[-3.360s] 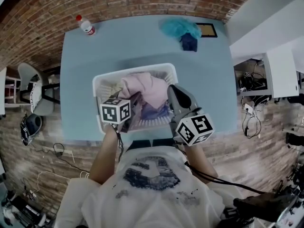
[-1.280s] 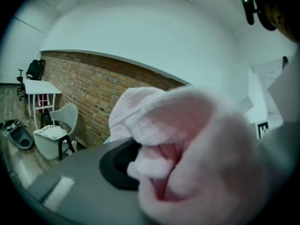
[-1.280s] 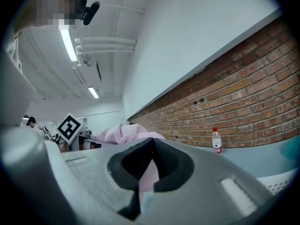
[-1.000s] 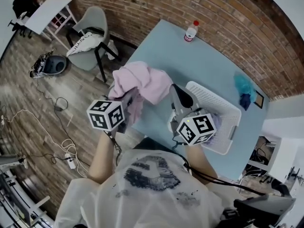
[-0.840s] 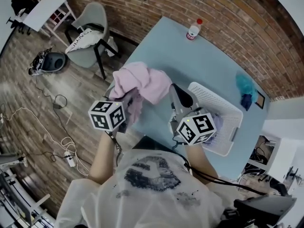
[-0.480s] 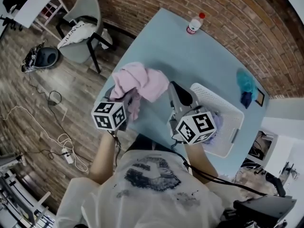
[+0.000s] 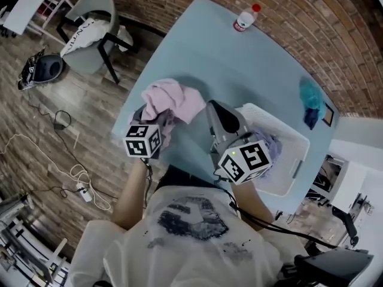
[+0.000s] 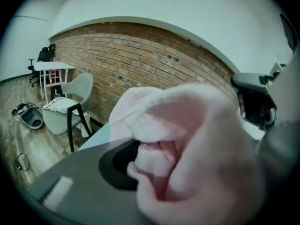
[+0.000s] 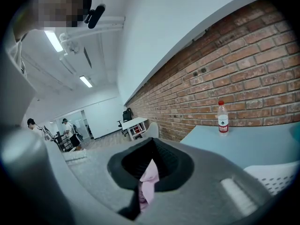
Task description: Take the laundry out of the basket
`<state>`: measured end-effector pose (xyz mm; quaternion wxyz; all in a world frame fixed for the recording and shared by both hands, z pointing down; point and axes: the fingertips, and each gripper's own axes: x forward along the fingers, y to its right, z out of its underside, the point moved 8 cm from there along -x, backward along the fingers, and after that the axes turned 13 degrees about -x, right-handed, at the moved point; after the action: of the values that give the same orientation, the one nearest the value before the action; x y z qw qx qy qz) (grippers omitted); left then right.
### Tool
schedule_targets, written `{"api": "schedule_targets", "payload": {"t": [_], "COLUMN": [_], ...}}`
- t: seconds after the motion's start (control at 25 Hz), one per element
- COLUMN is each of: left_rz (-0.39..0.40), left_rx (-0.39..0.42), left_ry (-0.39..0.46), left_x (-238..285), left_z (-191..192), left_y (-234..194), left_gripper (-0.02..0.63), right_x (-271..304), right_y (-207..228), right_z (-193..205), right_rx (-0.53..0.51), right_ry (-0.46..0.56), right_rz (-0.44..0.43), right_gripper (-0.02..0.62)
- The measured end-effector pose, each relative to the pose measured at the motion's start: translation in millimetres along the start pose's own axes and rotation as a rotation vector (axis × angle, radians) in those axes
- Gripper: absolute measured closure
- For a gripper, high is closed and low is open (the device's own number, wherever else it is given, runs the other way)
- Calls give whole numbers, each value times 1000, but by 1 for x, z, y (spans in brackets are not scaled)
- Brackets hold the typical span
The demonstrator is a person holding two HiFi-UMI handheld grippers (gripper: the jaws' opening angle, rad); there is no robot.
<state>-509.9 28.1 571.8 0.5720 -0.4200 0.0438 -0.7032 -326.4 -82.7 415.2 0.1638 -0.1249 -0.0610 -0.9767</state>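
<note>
Head view: I hold pink cloth (image 7: 172,99) over the table's (image 7: 227,58) near left corner, outside the basket (image 7: 296,154), between left gripper (image 7: 154,123) and right gripper (image 7: 214,113). Basket sits just right of it, lilac cloth (image 7: 270,145) inside. Bottle (image 7: 244,20) stands at the far edge, teal cloth (image 7: 311,94) near the far right corner.
Left gripper view: jaws pinch a thick fold of pink cloth.
Right gripper view: jaws pressed together on a thin pink edge.
</note>
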Motion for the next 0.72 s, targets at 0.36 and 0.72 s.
{"api": "schedule_targets", "payload": {"t": [0.36,0.72], "left_rz": [-63,-67], "left_rx": [82,103], "left_ry": [-33,-28], "left_x": [22,23], "left_z": [14,16], "left_y": [-1,5], "left_gripper": [402,344], "right_x": [3,-8], "right_y": [6,11], "right_z": [6,5], "right_rx": [18,17], "right_ry": [-19,-4], "right_rz": [7,19], "right_gripper": [597,597]}}
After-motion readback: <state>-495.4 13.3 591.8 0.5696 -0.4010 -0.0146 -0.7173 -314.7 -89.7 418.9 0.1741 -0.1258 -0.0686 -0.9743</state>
